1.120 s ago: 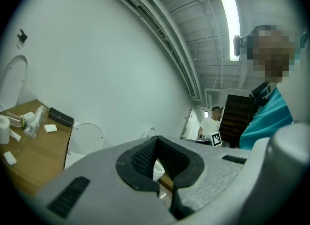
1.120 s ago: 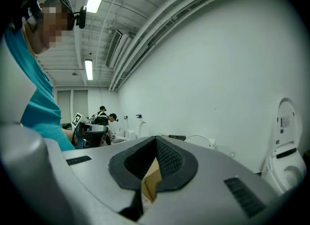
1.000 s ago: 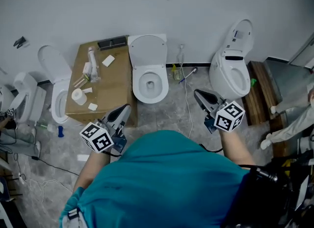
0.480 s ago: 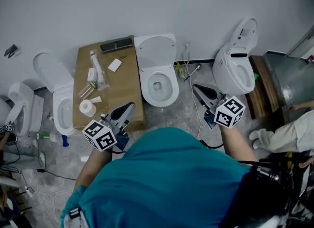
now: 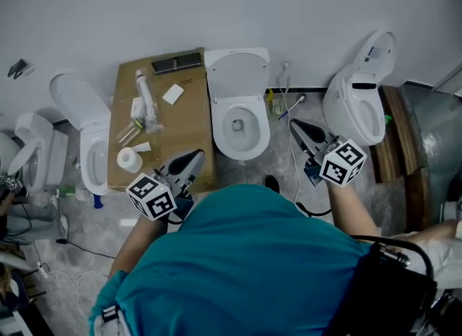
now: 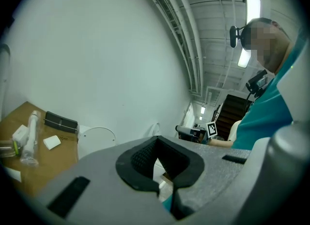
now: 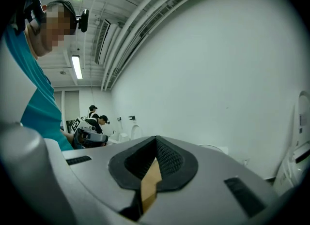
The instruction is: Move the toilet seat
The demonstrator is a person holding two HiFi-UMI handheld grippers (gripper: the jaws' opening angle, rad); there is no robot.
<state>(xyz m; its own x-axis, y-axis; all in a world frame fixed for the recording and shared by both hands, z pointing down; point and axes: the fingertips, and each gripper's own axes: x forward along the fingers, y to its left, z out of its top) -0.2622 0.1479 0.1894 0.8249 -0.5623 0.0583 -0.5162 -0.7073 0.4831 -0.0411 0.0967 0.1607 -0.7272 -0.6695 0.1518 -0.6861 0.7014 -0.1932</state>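
Note:
A white toilet (image 5: 242, 126) stands against the wall at the middle of the head view, its lid (image 5: 237, 74) raised against the wall and its seat ring (image 5: 219, 121) lying down on the bowl. My left gripper (image 5: 193, 160) hovers in front of it to the left, over the corner of a cardboard box, shut with nothing in it (image 6: 156, 170). My right gripper (image 5: 298, 129) hangs to the right of the bowl, also shut and empty (image 7: 154, 165). Neither touches the toilet. The raised lid (image 6: 96, 140) shows low in the left gripper view.
A cardboard box (image 5: 189, 114) left of the toilet carries a tube, a tape roll (image 5: 129, 160) and small items. Another toilet (image 5: 90, 150) stands at the left, a third (image 5: 357, 107) at the right beside a wooden pallet (image 5: 398, 136). Cables (image 5: 297, 183) and bottles (image 5: 277, 105) lie on the floor.
The head view has shifted, so the middle toilet sits further right and nearer the grippers. Both grippers stay shut and have crept forward. A person in white at the right edge has left view.

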